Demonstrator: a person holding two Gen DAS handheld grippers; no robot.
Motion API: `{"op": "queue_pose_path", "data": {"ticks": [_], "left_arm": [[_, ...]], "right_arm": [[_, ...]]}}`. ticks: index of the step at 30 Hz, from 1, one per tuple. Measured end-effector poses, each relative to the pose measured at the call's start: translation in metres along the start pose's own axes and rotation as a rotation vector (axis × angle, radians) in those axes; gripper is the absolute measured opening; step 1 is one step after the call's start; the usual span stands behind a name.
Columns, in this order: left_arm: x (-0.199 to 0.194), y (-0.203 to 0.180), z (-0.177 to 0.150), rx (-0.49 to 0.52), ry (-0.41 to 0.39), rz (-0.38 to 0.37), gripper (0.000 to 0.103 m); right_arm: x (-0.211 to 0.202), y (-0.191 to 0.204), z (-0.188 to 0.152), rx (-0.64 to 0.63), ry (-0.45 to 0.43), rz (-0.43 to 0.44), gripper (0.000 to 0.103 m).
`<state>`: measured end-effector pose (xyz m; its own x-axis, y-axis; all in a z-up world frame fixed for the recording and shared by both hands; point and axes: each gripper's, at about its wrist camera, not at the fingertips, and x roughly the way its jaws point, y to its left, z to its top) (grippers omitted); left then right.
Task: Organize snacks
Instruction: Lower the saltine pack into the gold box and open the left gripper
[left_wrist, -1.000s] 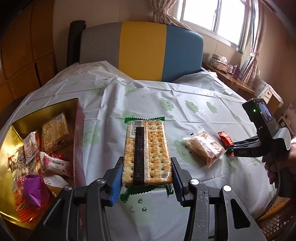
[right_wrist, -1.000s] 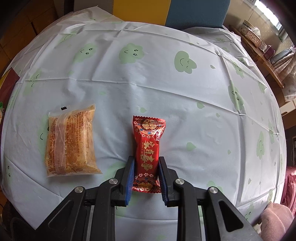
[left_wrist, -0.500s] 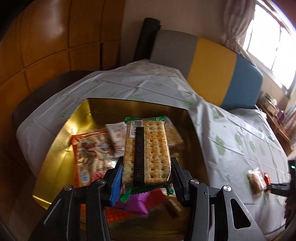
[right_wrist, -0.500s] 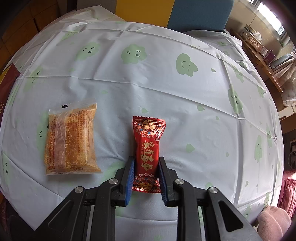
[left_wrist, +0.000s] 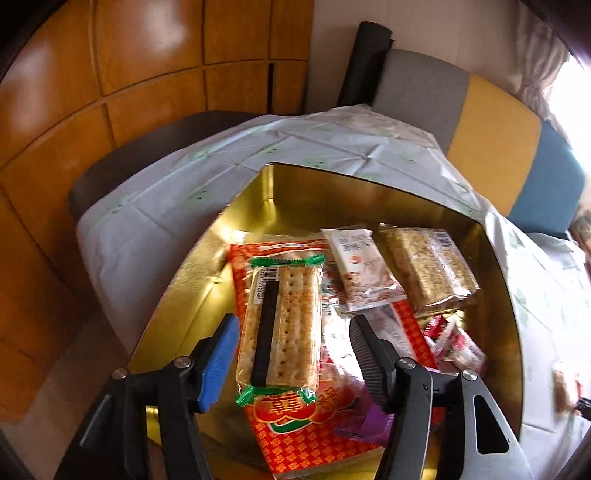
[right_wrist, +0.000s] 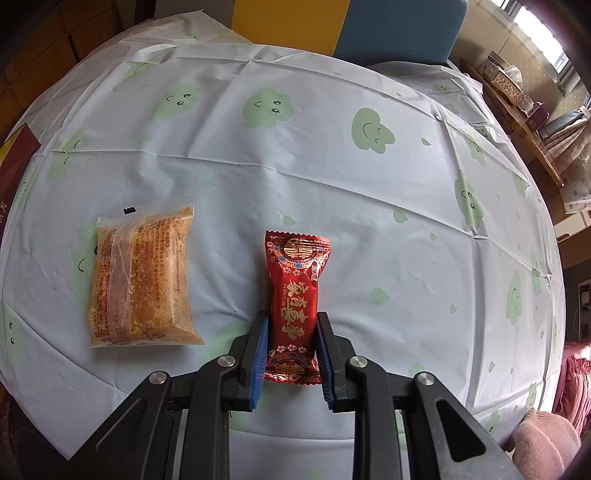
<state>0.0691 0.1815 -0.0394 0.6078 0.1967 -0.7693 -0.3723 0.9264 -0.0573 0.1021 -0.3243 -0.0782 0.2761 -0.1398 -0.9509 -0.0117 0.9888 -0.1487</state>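
Observation:
In the left wrist view my left gripper (left_wrist: 291, 325) is open above the gold box (left_wrist: 369, 195). The cracker pack with green ends (left_wrist: 280, 328) lies loose between the spread fingers, on top of a red patterned bag (left_wrist: 295, 424) inside the box. In the right wrist view my right gripper (right_wrist: 291, 328) is shut on a red candy packet (right_wrist: 295, 295) that rests on the tablecloth (right_wrist: 295, 147). An orange clear-wrapped cake (right_wrist: 140, 273) lies on the cloth to its left.
The box also holds a white snack packet (left_wrist: 358, 266), a sesame bar pack (left_wrist: 428, 266), small red-white candies (left_wrist: 454, 339) and a purple wrapper (left_wrist: 369, 424). A grey, yellow and blue chair back (left_wrist: 480, 140) stands behind the table. Wood panelling is at the left.
My left gripper has opened and let go of the cracker pack, which now lies in the gold box. The right gripper stays shut on the red packet in the same spot.

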Motion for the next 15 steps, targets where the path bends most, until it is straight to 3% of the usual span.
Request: {"op": "queue_pose_path", "data": {"ticks": [6, 15], "left_arm": [[-0.015, -0.017, -0.006, 0.059, -0.066, 0.016, 0.062], [-0.035, -0.06, -0.02, 0.18, -0.083, -0.076, 0.062]], "right_arm": [[0.0, 0.0, 0.0, -0.001, 0.0, 0.0, 0.025], [0.001, 0.0, -0.001, 0.0, 0.0, -0.001, 0.025]]}}
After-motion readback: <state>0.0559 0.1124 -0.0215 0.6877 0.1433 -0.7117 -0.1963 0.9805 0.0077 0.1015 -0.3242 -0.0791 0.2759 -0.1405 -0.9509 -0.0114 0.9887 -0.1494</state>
